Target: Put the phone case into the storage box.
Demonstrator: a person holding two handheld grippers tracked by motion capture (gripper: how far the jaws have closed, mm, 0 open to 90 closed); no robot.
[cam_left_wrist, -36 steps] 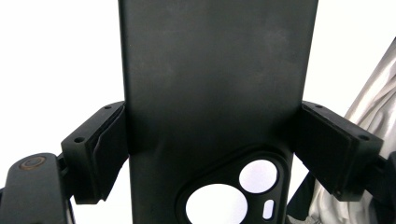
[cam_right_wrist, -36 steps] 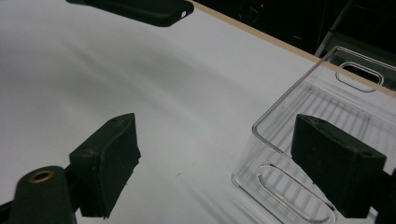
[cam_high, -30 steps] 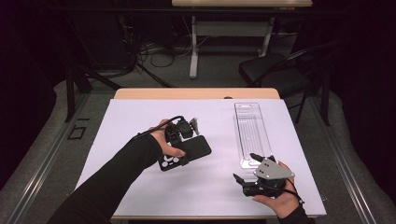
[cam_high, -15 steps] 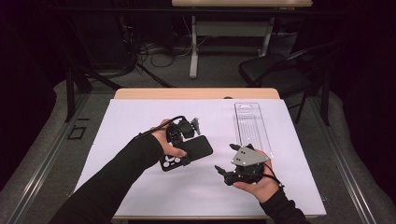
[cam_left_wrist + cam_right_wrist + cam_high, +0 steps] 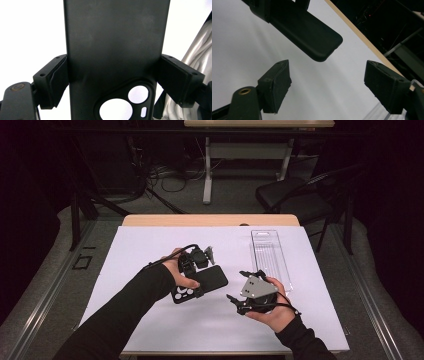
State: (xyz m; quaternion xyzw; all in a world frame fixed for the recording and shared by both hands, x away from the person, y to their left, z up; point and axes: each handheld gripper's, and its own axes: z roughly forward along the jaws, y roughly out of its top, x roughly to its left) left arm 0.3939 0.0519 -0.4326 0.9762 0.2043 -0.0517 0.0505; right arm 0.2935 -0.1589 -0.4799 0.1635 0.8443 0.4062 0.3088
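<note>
A black phone case (image 5: 211, 280) with camera cut-outs is held just above the white table sheet (image 5: 150, 250) at the middle. My left gripper (image 5: 194, 278) is shut across its width; in the left gripper view the two pads (image 5: 53, 80) press the sides of the phone case (image 5: 115, 45) just above the camera holes. My right gripper (image 5: 239, 286), with a grey plate on top, is open a little right of the case and points at it. In the right gripper view the case's rounded free end (image 5: 317, 40) hangs ahead of my right gripper (image 5: 328, 85), apart from both jaws.
A clear plastic package tray (image 5: 270, 256) lies along the right side of the sheet, just behind my right hand; its corner (image 5: 377, 112) shows by the right jaw. The table's wooden far edge (image 5: 210, 220) borders the sheet. A chair (image 5: 295, 195) and a desk frame stand beyond.
My right gripper has travelled left and forward from the front right of the sheet to just beside the case. The left gripper and the case have stayed put.
</note>
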